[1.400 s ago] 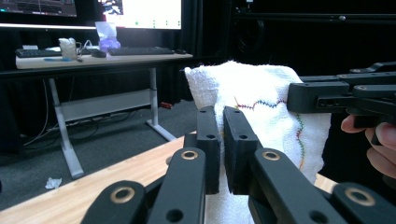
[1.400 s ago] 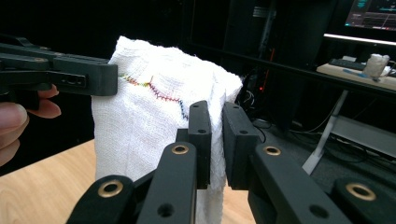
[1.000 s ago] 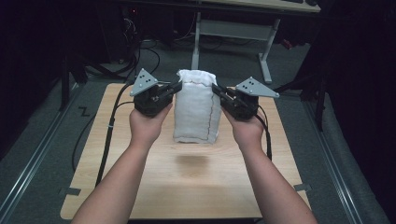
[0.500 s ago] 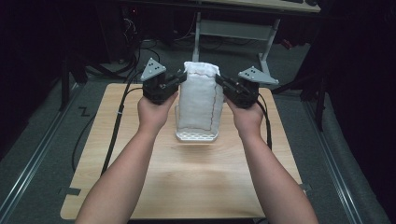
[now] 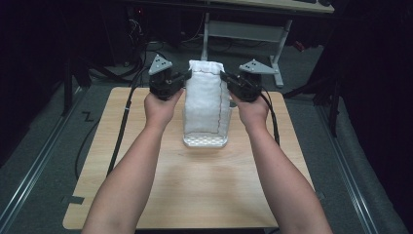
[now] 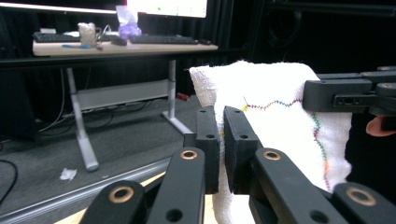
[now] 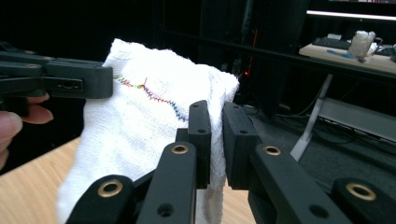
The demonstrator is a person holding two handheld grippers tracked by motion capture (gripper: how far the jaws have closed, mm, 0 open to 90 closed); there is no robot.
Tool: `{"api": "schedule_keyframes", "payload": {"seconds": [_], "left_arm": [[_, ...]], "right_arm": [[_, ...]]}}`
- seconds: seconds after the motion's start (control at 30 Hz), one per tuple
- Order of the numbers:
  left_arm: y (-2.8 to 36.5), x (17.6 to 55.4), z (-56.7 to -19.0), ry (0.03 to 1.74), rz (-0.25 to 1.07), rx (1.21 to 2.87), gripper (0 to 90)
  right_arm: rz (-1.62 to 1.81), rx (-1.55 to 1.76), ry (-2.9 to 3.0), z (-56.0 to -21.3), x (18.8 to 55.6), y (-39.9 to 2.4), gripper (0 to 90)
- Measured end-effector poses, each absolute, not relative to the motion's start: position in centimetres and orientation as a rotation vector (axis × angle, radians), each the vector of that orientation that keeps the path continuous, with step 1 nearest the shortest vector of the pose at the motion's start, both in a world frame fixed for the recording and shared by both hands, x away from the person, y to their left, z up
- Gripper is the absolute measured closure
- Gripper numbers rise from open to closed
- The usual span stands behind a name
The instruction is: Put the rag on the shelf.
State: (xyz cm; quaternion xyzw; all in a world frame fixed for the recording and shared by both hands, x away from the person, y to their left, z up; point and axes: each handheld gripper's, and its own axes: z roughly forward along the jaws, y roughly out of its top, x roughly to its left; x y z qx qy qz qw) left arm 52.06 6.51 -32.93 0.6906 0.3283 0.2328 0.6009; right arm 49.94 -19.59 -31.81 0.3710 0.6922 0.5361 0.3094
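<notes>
above surface's far edge: white cloth [image 5: 205, 100], soft, limp; left gripper [image 5: 181, 79], right gripper [image 5: 226, 78] fingers pinching top corners, best hold.

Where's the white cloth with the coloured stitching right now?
In the high view the white cloth with coloured stitching hangs mid-table, pinched at its top corners between the left gripper and right gripper, above the wooden table.

**No readable writing**

We find no text, label, brand, number or sign that we can read in any view. The white cloth [image 5: 205, 100] carries only a zigzag line of multicoloured stitching, which forms no letters. The bright monitor [image 6: 166, 6] on the far desk is too washed out for us to read.
</notes>
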Motion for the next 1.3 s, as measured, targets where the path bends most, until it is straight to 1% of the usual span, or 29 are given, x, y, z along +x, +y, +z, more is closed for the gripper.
{"api": "schedule_keyframes", "payload": {"seconds": [0.3,0.5,0.83,0.87,0.93,0.97,1.0,1.03,1.3], "left_arm": [[6.4,53.7,-34.6,0.797,0.541,1.664,85.1],[6.2,54.4,-35.5,0.835,0.513,1.688,85.1],[5.8,55.4,-38.3,0.892,0.448,1.742,84.6],[5.8,55.4,-38.4,0.890,0.458,1.753,83.8],[5.9,55.4,-38.6,0.895,0.467,1.754,78.0],[5.9,55.4,-38.6,0.895,0.467,1.754,74.7],[6.0,55.4,-38.7,0.908,0.464,1.747,74.7],[6.3,55.4,-38.7,0.920,0.452,1.729,72.4],[6.5,55.1,-38.4,0.916,0.457,1.712,70.9]], "right_arm": [[1.382,1.017,1.891,-33.6,52.1,-19.5,83.1],[1.341,1.036,1.912,-34.4,52.8,-19.3,82.8],[1.288,1.118,1.984,-36.1,54.2,-19.5,81.0],[1.278,1.118,1.986,-36.2,54.3,-19.5,79.2],[1.274,1.134,1.977,-36.3,54.4,-19.5,71.0],[1.279,1.138,1.972,-36.3,54.4,-19.5,70.6],[1.279,1.138,1.972,-36.3,54.4,-19.5,70.6],[1.276,1.129,1.976,-36.3,54.4,-19.5,70.6],[1.260,1.117,1.981,-36.3,54.4,-19.2,70.6]]}}
